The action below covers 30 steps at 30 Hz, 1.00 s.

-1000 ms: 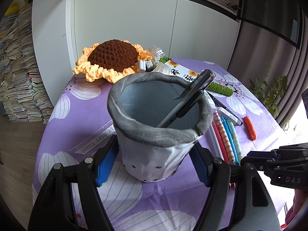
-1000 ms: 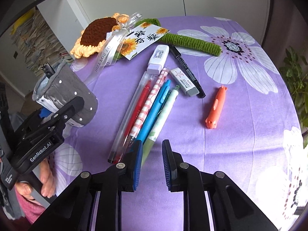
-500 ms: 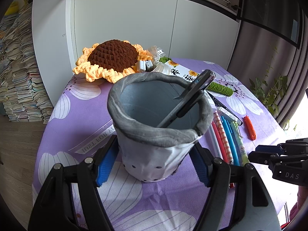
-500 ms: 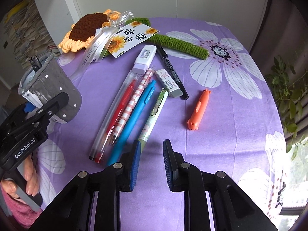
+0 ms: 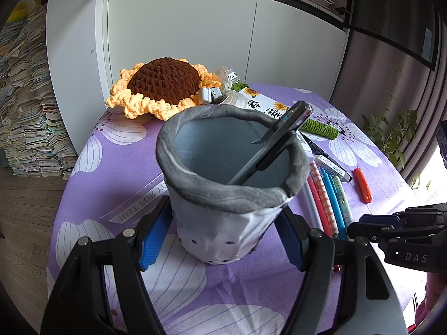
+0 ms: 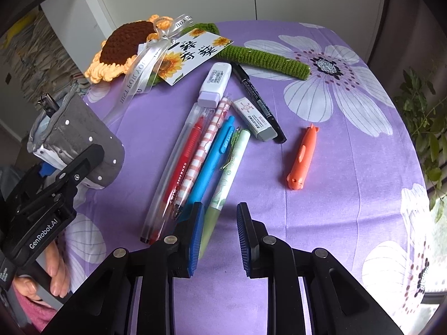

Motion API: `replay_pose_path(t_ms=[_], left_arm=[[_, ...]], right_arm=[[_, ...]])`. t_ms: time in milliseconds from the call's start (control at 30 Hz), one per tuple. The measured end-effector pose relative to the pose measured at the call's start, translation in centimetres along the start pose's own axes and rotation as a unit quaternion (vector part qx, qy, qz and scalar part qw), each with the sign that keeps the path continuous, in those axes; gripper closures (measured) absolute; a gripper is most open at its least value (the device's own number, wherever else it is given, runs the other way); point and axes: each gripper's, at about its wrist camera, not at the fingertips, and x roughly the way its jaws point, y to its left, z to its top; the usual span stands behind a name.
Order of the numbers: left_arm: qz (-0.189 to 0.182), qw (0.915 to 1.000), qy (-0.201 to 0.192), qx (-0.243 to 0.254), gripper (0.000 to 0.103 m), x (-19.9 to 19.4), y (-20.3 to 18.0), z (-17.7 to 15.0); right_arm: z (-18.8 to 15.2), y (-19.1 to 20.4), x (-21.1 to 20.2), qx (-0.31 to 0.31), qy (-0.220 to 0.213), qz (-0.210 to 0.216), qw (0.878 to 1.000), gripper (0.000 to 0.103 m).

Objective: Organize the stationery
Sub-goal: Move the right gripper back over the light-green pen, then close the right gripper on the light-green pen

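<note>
The pale green pen [image 6: 226,173], light, stiff and slick, lies rightmost in the pen row on the purple tabletop [image 6: 335,195], right gripper [image 6: 218,233] fingers parted around its near rubbery grip, left gripper [image 5: 223,240] clamping the soft fabric pen pot [image 5: 232,195].

Bare cloth [image 6: 335,195] right of orange cutter [image 6: 303,157]; pens [image 6: 206,162] crowd left.

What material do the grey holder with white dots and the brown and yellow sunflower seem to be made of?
Grey pen holder with white dots: apparently soft fabric, matte; its rolled rim wrinkles and sags. Brown and yellow sunflower: crocheted chunky yarn, fuzzy; the looped stitches are plainly visible.
</note>
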Motion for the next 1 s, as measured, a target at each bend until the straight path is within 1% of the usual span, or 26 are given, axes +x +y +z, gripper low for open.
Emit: replay_pose_path(t_ms=[100, 267, 300, 367, 433, 500, 600, 700, 733, 800, 867, 900, 1000], left_arm=[[0.000, 1.0000, 0.000, 0.000, 0.031, 0.0, 0.0, 0.0], [0.000, 1.0000, 0.000, 0.000, 0.031, 0.0, 0.0, 0.0], [0.000, 1.0000, 0.000, 0.000, 0.031, 0.0, 0.0, 0.0], [0.000, 1.0000, 0.000, 0.000, 0.031, 0.0, 0.0, 0.0], [0.000, 1.0000, 0.000, 0.000, 0.031, 0.0, 0.0, 0.0], [0.000, 1.0000, 0.000, 0.000, 0.031, 0.0, 0.0, 0.0], [0.000, 1.0000, 0.000, 0.000, 0.031, 0.0, 0.0, 0.0], [0.000, 1.0000, 0.000, 0.000, 0.031, 0.0, 0.0, 0.0], [0.000, 1.0000, 0.000, 0.000, 0.031, 0.0, 0.0, 0.0], [0.000, 1.0000, 0.000, 0.000, 0.031, 0.0, 0.0, 0.0], [0.000, 1.0000, 0.000, 0.000, 0.031, 0.0, 0.0, 0.0], [0.000, 1.0000, 0.000, -0.001, 0.031, 0.0, 0.0, 0.0], [0.000, 1.0000, 0.000, 0.000, 0.031, 0.0, 0.0, 0.0]], right_arm=[[0.0, 0.4, 0.4, -0.006, 0.006, -0.003, 1.000, 0.081], [-0.1, 1.1, 0.5, -0.027, 0.003, -0.022, 0.999, 0.081], [-0.2, 1.3, 0.4, -0.036, 0.005, -0.025, 0.999, 0.081], [-0.5, 1.5, 0.0, -0.055, 0.007, -0.030, 0.998, 0.086], [-0.9, 1.3, -0.4, -0.075, 0.013, -0.036, 0.996, 0.088], [-1.7, 0.9, -0.9, -0.096, 0.022, -0.037, 0.994, 0.089], [-3.2, 0.1, -1.9, -0.130, 0.032, -0.056, 0.989, 0.089], [-4.6, -0.5, -3.0, -0.165, 0.044, -0.052, 0.984, 0.089], [-4.9, -0.5, -3.3, -0.173, 0.043, -0.056, 0.982, 0.088], [-4.8, -0.5, -3.9, -0.178, 0.029, -0.061, 0.982, 0.079], [-3.8, -0.6, -4.2, -0.164, 0.011, -0.049, 0.985, 0.062], [-3.1, -0.6, -4.3, -0.153, 0.003, -0.037, 0.988, 0.060], [-0.5, -0.7, -3.7, -0.123, -0.010, -0.006, 0.992, 0.060]])
